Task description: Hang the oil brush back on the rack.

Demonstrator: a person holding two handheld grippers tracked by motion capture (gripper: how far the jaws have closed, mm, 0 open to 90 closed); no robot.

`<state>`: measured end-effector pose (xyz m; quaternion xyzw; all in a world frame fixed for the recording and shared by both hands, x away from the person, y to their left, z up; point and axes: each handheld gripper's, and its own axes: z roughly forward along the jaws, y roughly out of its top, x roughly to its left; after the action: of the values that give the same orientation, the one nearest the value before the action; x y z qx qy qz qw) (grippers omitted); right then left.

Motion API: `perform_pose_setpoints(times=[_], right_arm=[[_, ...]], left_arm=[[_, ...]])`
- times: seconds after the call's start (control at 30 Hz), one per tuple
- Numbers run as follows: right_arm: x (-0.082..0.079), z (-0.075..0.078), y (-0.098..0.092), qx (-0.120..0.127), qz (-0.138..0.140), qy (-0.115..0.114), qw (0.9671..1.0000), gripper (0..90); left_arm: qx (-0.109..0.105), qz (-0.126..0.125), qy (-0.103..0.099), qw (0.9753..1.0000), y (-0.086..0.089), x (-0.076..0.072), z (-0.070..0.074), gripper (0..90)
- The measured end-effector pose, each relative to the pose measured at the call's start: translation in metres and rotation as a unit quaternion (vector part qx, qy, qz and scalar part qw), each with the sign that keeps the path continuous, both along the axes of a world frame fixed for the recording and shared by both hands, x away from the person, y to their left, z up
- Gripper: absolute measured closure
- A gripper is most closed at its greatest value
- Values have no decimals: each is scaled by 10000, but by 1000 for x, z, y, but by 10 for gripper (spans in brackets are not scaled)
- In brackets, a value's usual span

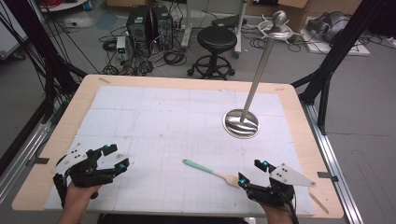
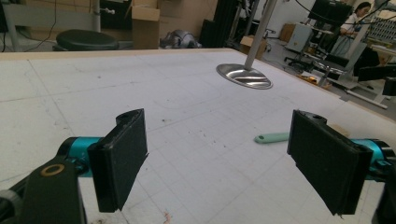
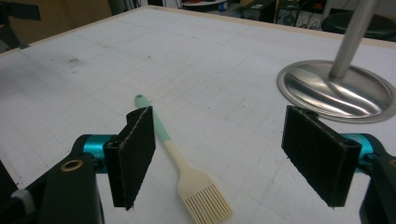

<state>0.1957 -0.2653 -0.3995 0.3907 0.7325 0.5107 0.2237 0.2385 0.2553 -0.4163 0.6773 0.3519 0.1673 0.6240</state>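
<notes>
Your right tongs (image 1: pixel 254 171) sit at the near edge of the counter (image 1: pixel 46 163), jaws spread wide and gripping nothing — the pastry brush (image 3: pixel 184 158) lies flat on the white mat just ahead of them, its bristles between the jaws and close to the left one, its mint handle pointing away. Your left tongs (image 1: pixel 116 156) rest well apart at the near left, equally wide open and empty. Farther back, the steel stand (image 1: pixel 241 123) rises from its round base — its pole leaning up and away.
</notes>
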Motion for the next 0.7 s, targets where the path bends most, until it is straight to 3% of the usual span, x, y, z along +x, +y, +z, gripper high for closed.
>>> perform_pose_setpoints(times=[0.27,0.43,0.57,0.7], right_arm=[[16,-1,17,-80,315,127,9994,282],[30,-5,31,-431,667,341,9963,360],[43,-14,42,-735,956,620,9908,452],[56,-24,55,-1098,1243,930,9818,522]], left_arm=[[52,45,21,10000,0,-1,1,206],[69,-3,55,10000,-1,-1,-1,210],[75,-38,102,9999,-2,-1,-1,214],[50,-34,108,9999,-1,-2,-1,217]])
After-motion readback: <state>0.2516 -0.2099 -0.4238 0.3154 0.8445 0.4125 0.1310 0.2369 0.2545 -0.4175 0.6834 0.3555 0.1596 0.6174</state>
